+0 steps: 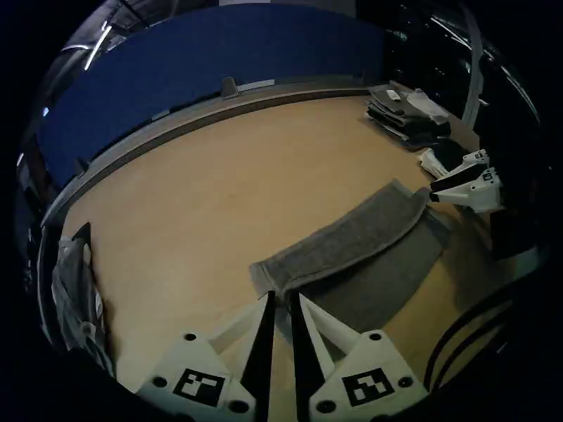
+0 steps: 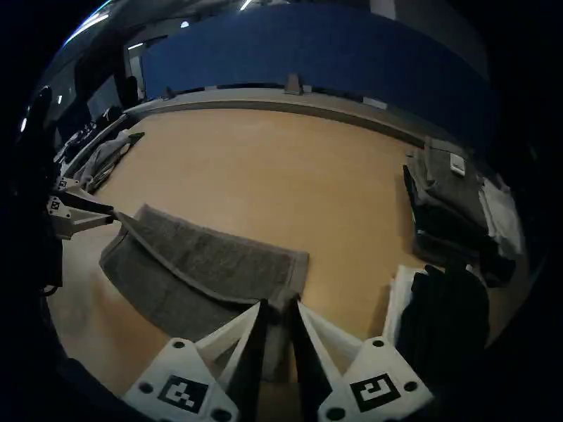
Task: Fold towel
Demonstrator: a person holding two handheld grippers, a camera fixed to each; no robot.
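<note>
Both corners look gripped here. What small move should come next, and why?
Probably carry both held corners across the exposed lower layer until the edges meet. The left tongs and right tongs each pinch a corner of the gray towel, and its turned-over edge stops short of the lower layer's edge.

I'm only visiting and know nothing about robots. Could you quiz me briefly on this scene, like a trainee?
1. True or false: the grey towel lies in a single flat layer on the table.
2. What do the jaws of the left gripper pinch? A) a towel corner B) a cup C) nothing
3. Fill in: the partition behind the table is ___.
Key: 1 false; 2 A; 3 blue.
</note>
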